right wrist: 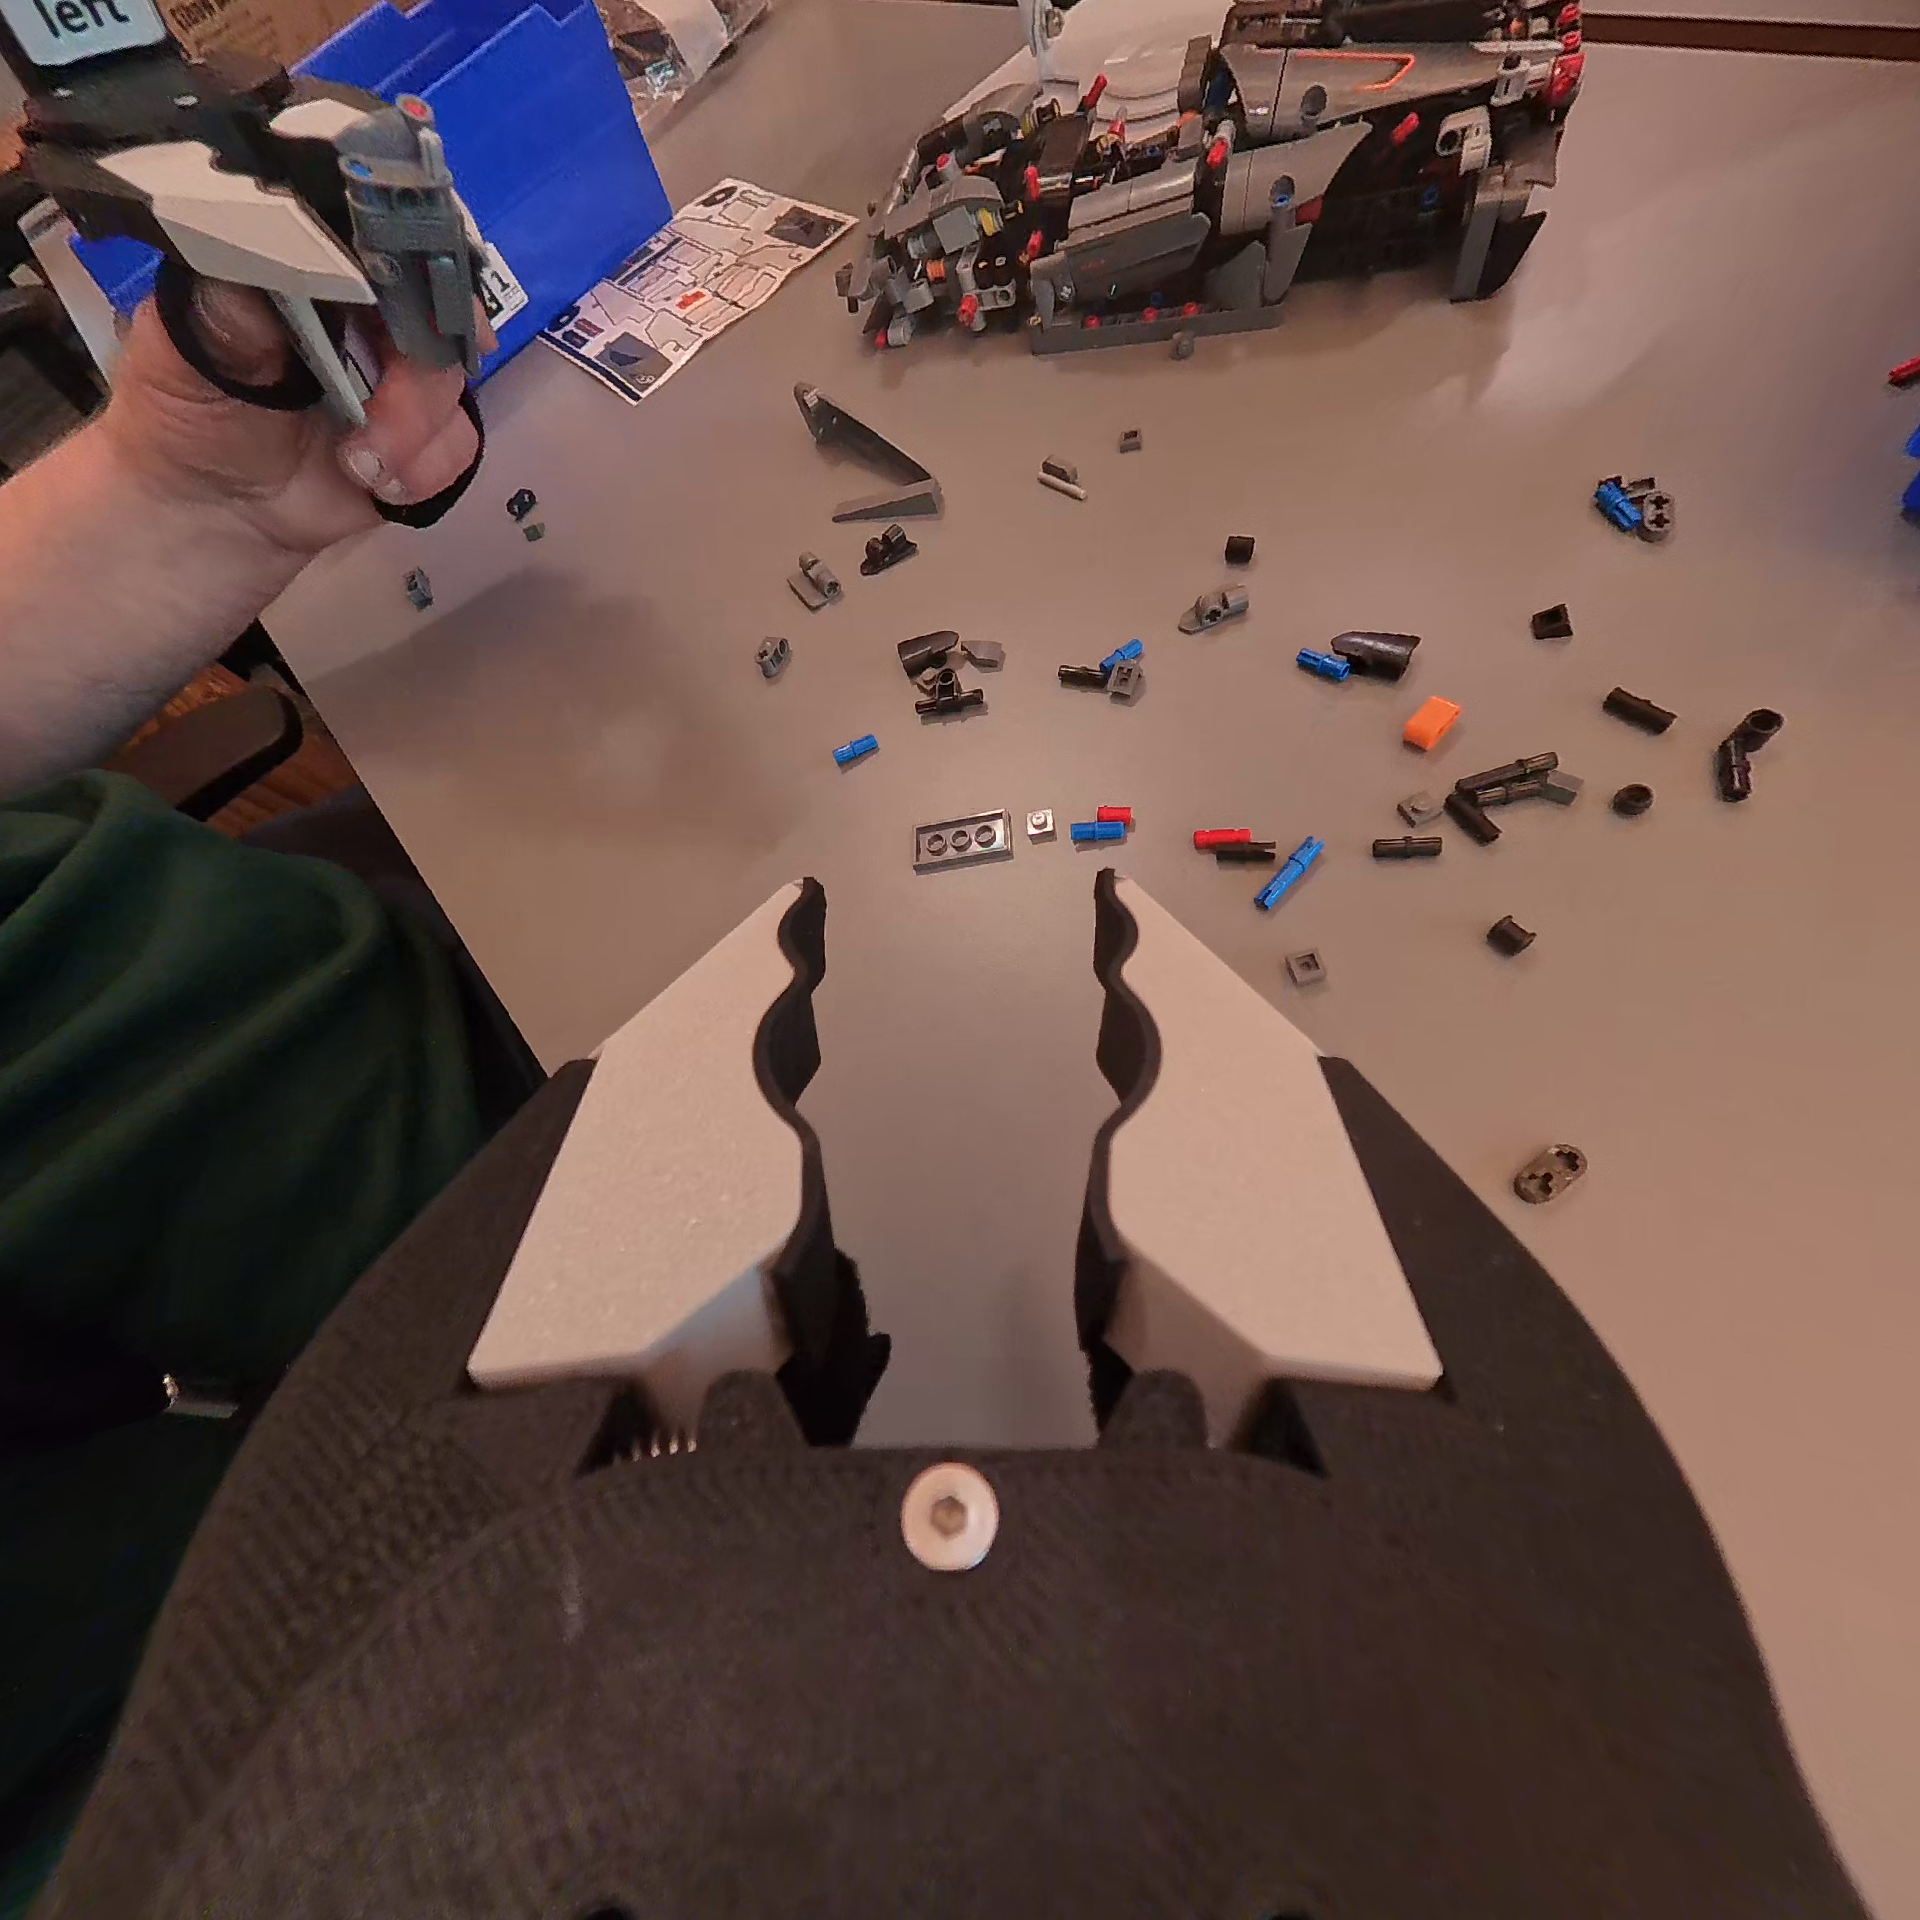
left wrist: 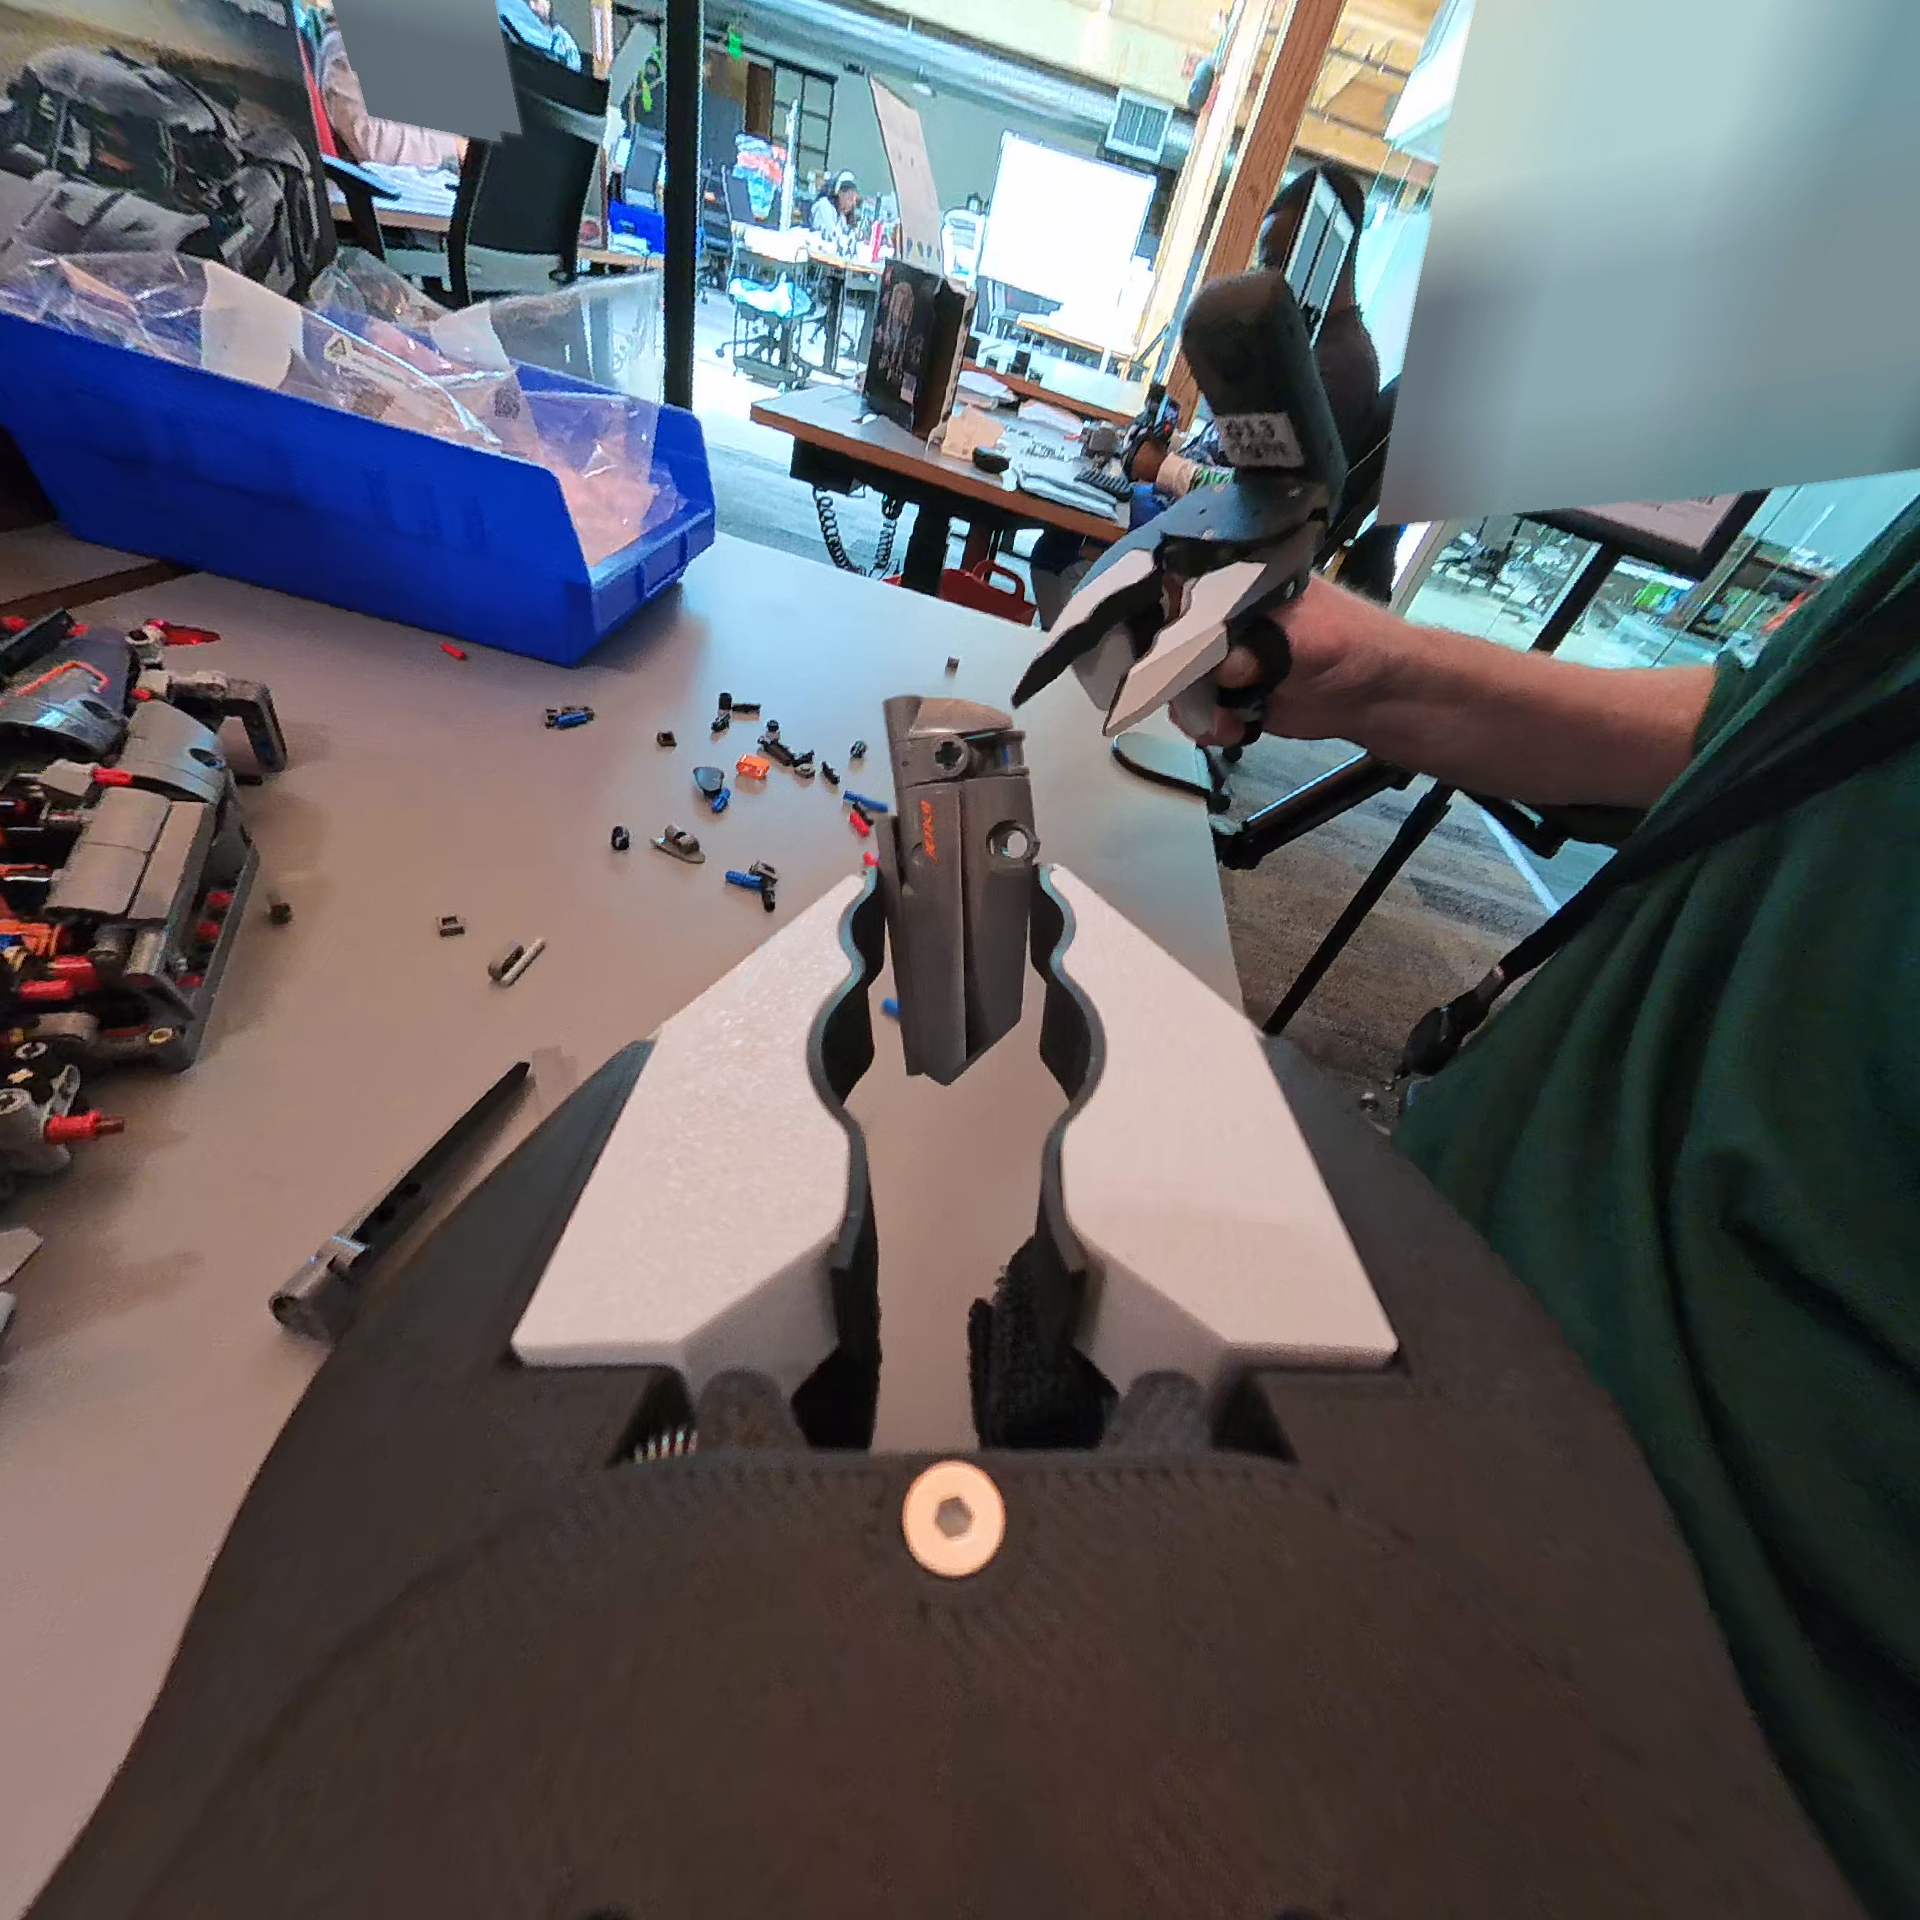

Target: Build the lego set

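Note:
My left gripper [left wrist: 954, 881] is shut on a grey Lego sub-assembly [left wrist: 961, 914] with an orange mark and holds it upright above the table. In the right wrist view, the left gripper [right wrist: 353, 239] shows at the top left with the grey sub-assembly [right wrist: 416, 249] in it. My right gripper [right wrist: 958, 883] is open and empty, low over the table just short of a small grey plate [right wrist: 961, 836]. It also shows in the left wrist view [left wrist: 1081, 686], up and right of the sub-assembly. The partly built dark Lego car [right wrist: 1247, 177] sits at the far side, and also at the left of the left wrist view [left wrist: 114, 862].
Several small loose pieces [right wrist: 1143, 675] lie scattered over the grey table [right wrist: 623, 675]. A blue bin [left wrist: 364, 488] holds clear plastic bags. A printed sheet [right wrist: 696, 281] lies beside the bin. A dark wedge panel [right wrist: 862, 457] and a long black beam [left wrist: 416, 1195] lie on the table. Across from one pair of fingers to the other is roughly 25 cm.

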### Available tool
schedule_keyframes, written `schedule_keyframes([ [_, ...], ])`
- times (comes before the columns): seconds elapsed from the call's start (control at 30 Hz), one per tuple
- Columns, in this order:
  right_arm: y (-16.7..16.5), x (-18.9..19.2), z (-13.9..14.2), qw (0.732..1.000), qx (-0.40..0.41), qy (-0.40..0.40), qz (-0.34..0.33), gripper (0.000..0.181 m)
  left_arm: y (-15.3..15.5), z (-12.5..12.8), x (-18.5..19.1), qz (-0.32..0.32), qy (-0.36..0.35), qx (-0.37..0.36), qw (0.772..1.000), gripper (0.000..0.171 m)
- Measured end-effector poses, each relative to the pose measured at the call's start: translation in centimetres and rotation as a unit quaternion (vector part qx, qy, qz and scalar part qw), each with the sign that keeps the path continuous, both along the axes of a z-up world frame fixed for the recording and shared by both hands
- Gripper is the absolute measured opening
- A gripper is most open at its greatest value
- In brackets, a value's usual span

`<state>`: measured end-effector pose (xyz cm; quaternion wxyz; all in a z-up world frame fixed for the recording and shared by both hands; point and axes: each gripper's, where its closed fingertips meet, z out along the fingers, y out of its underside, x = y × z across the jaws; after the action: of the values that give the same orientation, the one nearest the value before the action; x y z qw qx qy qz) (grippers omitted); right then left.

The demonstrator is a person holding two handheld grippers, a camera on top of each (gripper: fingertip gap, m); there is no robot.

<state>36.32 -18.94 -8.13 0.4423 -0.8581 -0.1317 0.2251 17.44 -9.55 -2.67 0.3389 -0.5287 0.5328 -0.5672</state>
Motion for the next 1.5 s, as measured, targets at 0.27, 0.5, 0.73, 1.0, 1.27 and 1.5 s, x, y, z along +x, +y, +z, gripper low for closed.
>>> schedule_keyframes([
  [0.27,0.0,0.0,0.0,1.0,-0.001,0.001,0.0,0.051,1.1,3.1,-0.3,-0.014,-0.09,-0.088,0.992,0.026],
  [0.5,0.0,0.1,0.0,1.0,0.0,0.002,-0.001,0.051,2.3,4.7,-1.3,-0.022,-0.15,-0.152,0.977,0.025],
  [0.73,0.0,0.2,0.0,1.0,-0.001,0.003,-0.002,0.05,2.5,5.2,-1.4,-0.034,-0.169,-0.173,0.97,0.025],
  [1.0,0.0,0.3,-0.1,1.0,-0.001,0.004,-0.003,0.05,2.8,5.7,-1.5,-0.046,-0.192,-0.2,0.96,0.024],
  [1.27,0.0,0.4,-0.1,1.0,-0.002,0.005,-0.004,0.05,3.1,6.5,-1.6,-0.054,-0.218,-0.222,0.949,0.025],
  [1.5,0.0,0.5,-0.2,1.0,-0.003,0.005,-0.005,0.05,3.1,6.6,-1.7,-0.058,-0.225,-0.224,0.946,0.025],
])
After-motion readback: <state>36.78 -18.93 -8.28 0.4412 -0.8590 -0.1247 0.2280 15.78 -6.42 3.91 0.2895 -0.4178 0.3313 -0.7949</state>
